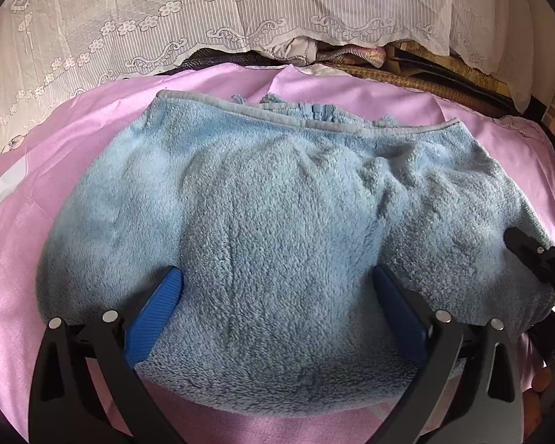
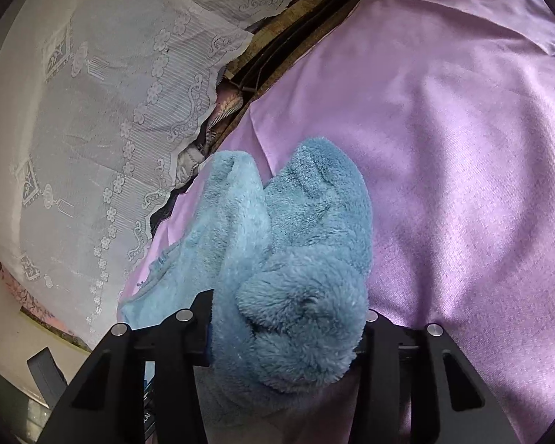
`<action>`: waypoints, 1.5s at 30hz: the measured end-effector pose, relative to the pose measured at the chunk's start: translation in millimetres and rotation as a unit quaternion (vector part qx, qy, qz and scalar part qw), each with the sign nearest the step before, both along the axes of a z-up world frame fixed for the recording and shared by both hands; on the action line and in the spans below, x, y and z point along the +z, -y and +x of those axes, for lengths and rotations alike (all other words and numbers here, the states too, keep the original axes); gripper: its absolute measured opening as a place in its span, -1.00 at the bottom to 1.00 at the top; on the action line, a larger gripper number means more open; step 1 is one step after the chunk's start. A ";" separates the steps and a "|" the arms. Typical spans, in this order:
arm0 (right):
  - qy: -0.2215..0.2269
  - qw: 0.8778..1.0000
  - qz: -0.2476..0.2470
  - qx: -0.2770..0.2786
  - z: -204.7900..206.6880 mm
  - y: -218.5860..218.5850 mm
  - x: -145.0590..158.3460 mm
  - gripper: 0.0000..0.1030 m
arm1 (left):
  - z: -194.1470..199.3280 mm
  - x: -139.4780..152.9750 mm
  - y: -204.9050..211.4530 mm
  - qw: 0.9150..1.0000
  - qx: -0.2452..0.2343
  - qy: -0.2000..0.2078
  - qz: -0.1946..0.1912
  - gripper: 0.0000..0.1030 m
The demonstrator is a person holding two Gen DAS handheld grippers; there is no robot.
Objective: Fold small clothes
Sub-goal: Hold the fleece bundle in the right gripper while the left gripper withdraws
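Observation:
A small light-blue fleece garment [image 1: 270, 203] lies spread on a pink sheet [image 1: 37, 192], its zipper [image 1: 320, 111] at the far edge. My left gripper [image 1: 277, 281] is open, its blue pads [image 1: 159, 310] wide apart on either side of the garment's near middle, which bulges between them. At the right edge of the left wrist view, the right gripper's black finger [image 1: 525, 248] rests on the garment's right end. In the right wrist view, my right gripper [image 2: 288, 318] has a thick bunch of the fleece [image 2: 296, 296] filling its jaws, which hide behind it.
White lace cloth [image 1: 211, 11] covers a stack at the far side, with folded fabrics [image 1: 336, 53] and dark woven mats [image 1: 425, 70] under it. The pink sheet [image 2: 462, 148] spreads wide to the right of the garment.

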State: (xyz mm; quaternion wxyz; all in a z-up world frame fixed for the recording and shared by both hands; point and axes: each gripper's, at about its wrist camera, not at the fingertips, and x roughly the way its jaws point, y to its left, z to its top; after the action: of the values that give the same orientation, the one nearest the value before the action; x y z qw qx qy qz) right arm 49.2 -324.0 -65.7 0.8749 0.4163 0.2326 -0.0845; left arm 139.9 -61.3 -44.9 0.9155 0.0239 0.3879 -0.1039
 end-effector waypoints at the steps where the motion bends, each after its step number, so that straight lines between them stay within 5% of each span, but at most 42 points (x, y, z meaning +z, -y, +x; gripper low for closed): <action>1: -0.001 1.000 -0.004 0.001 0.5 -1.1 0.6 -0.16 | 0.0 0.0 -0.1 1.000 0.000 0.000 0.000 0.92; 24: 0.000 1.000 -0.007 0.016 0.6 1.0 0.3 -0.17 | -0.5 0.5 -6.0 1.000 -0.006 -0.002 -0.021 0.92; 34: 0.003 1.000 -0.015 0.014 0.6 -0.5 0.2 -0.18 | -5.7 9.9 -41.9 0.995 -0.016 0.000 -0.096 0.60; 40: 0.002 1.000 -0.018 0.013 0.5 -0.7 -0.1 -0.18 | -3.6 2.5 -24.9 0.999 -0.014 0.005 -0.040 0.65; 45: 0.000 1.000 -0.019 0.012 0.7 -0.9 -0.3 -0.21 | -14.7 13.2 -44.1 0.996 -0.019 0.007 -0.090 0.62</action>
State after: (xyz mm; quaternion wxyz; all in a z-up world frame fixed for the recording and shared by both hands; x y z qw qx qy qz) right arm 50.0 -323.1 -65.9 0.8835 0.3972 0.2357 -0.0779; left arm 125.2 -17.2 -31.7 0.9145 -0.0511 0.3702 -0.1553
